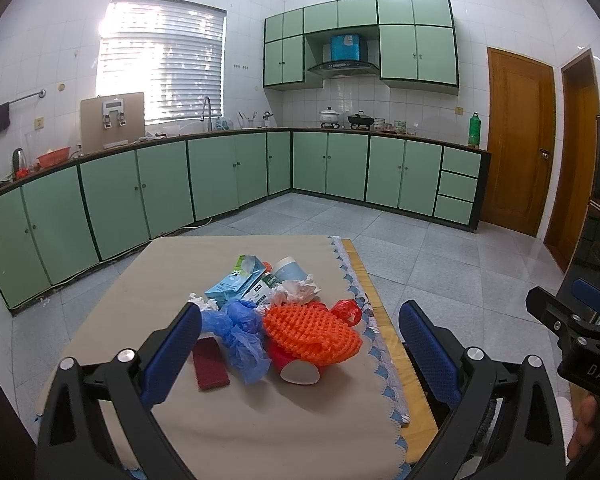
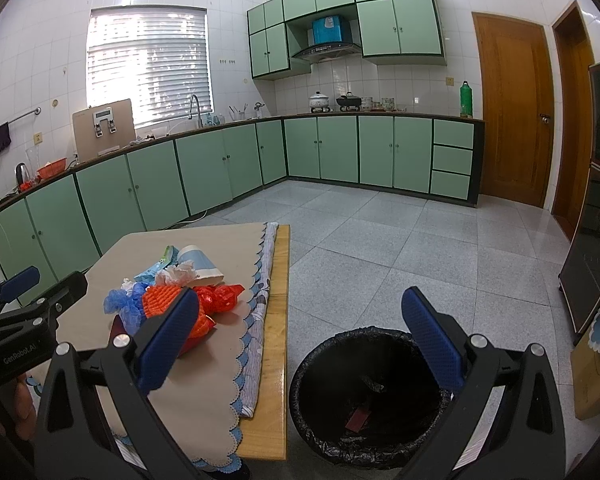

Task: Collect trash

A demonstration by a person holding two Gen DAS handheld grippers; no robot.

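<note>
We count two claws, both with blue-padded fingers spread wide and gripping nothing. The left claw hovers over the desk, with the trash pile between its fingers. The right claw hangs past the desk's edge, above the one trash bin on the floor at 6 o'clock in its view.

The pile sits at the centre of the beige cloth covering the desk. In it we count:
- one orange foam net, ribbed and crumpled, on top
- one blue plastic bag, scrunched, at 9 o'clock of the net
- one dark red flat pad, lying apart at 8 o'clock
- one red cup on its side, white inside showing, under the net
- one red crinkled wrapper at 2 o'clock
- one wad of white tissue
- one pale blue paper cup tipped over at 12 o'clock
- two light blue cartons, one partly covering the other

The bin is round, lined with a black bag, and holds one dark red pad at the bottom.
</note>
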